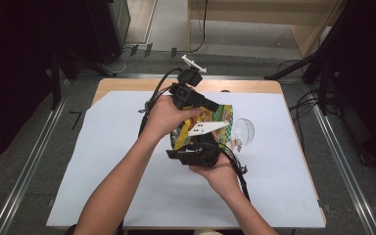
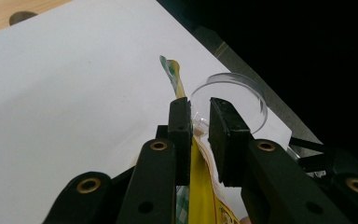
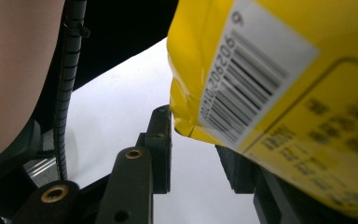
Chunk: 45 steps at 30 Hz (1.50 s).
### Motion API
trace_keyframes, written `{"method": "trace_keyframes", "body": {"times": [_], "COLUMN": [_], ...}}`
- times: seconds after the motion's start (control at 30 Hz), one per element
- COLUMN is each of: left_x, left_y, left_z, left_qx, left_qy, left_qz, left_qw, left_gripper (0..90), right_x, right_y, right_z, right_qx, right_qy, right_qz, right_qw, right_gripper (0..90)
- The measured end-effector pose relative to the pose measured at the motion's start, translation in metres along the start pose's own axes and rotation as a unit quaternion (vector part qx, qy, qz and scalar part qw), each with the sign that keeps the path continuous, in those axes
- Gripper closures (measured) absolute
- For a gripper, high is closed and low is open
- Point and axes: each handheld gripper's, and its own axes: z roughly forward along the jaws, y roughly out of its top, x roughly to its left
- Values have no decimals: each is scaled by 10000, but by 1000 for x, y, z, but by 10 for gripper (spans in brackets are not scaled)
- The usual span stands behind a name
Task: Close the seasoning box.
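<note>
A white sheet (image 1: 127, 161) covers most of the wooden table (image 1: 127, 84), leaving a strip of bare wood along the far edge. Above the middle of the sheet, nearer its far edge, both hands hold up a yellow snack bag (image 1: 215, 120) between the two grippers. In the right gripper view the bag's back (image 3: 279, 70) shows a white label with a barcode and digits that partly read "2902062"; the dark print below it is too blurred to read. The front carries a colourful picture and a green-checked edge, with no lettering clear enough to make out.

A clear, round plastic container (image 1: 244, 131) lies on the sheet just right of the bag, towards the right edge; in the left gripper view its rim (image 2: 242, 81) rises just behind the jaws.

The left hand (image 1: 164, 116) comes in from the near-left and grasps the left gripper (image 1: 210, 105), which points right across the bag's top. Its jaws are clamped on the thin yellow top edge of the bag (image 2: 198, 186).

The right hand (image 1: 220, 172) cups the right gripper (image 1: 196, 147) from beneath, palm up. A bag corner hangs between its jaws and hides one pad, so whether they pinch it I cannot tell.
</note>
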Motion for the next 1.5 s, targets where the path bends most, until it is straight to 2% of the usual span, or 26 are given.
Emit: {"method": "trace_keyframes", "body": {"times": [0.27,0.4,0.5,0.57,0.7,0.83,1.0,1.2,1.37,1.5], "left_x": [1,5,8,10,13,13,13,12,15,18], "left_y": [-10,-20,-27,-32,-37,-41,-46,-51,-58,-61], "left_z": [-2,-6,-9,-10,-11,-11,-10,-13,-16,-18], "left_qx": [-51,-197,-216,-235,-178,-148,-130,-134,-137,-116], "left_qy": [13,-92,-178,-196,-185,-205,-250,-259,-283,-352], "left_qz": [75,11,-30,-34,-57,4,1,62,16,116], "left_qw": [10000,9998,9996,9995,9997,9997,9996,9996,9995,9992], "left_gripper": [803,802,805,808,819,825,831,834,838,850], "right_x": [3,7,10,12,14,13,14,11,10,11], "right_y": [-5,-9,-13,-16,-21,-27,-34,-39,-44,-46], "right_z": [4,10,13,15,19,22,26,29,34,37], "right_qx": [57,92,138,141,115,60,90,62,35,41], "right_qy": [30,6,-55,-71,-28,21,-121,-56,-30,-51], "right_qz": [-103,-305,-529,-595,-581,-469,-616,-593,-536,-546], "right_qw": [9999,9995,9985,9981,9982,9989,9980,9982,9986,9985], "right_gripper": [639,619,600,587,566,537,513,513,510,495]}}
